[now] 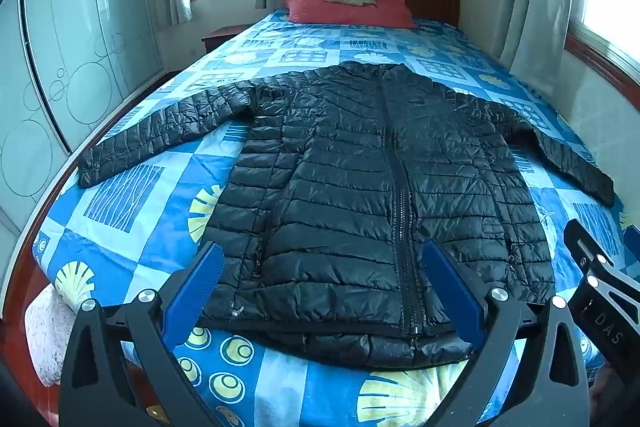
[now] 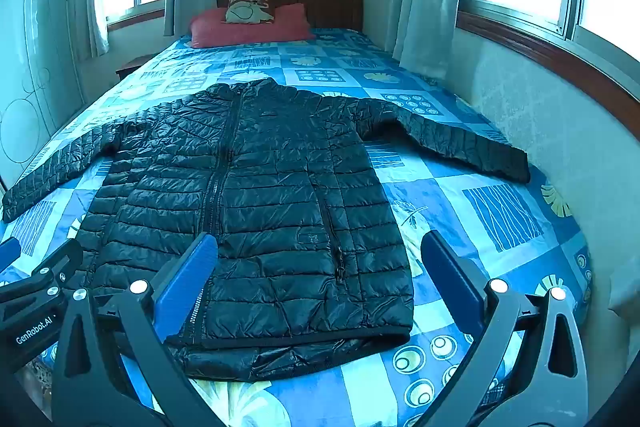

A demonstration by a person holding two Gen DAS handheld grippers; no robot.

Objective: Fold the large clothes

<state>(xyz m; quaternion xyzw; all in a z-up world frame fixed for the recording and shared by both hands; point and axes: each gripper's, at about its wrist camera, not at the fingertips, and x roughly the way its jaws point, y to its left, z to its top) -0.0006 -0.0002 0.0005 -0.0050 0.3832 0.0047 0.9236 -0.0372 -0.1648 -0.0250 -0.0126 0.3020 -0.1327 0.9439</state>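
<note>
A black puffer jacket (image 1: 360, 195) lies flat with sleeves spread, covering most of the near half of the bed (image 1: 132, 195). Beyond the jacket's collar, bare bedspread runs to a red pillow (image 1: 348, 11). A wall (image 2: 560, 155) stands just past the jacket's right cuff.

L gripper (image 1: 322, 263) & R gripper (image 2: 318, 255) side by side, fingers wide apart (nothing held), angled down.
</note>
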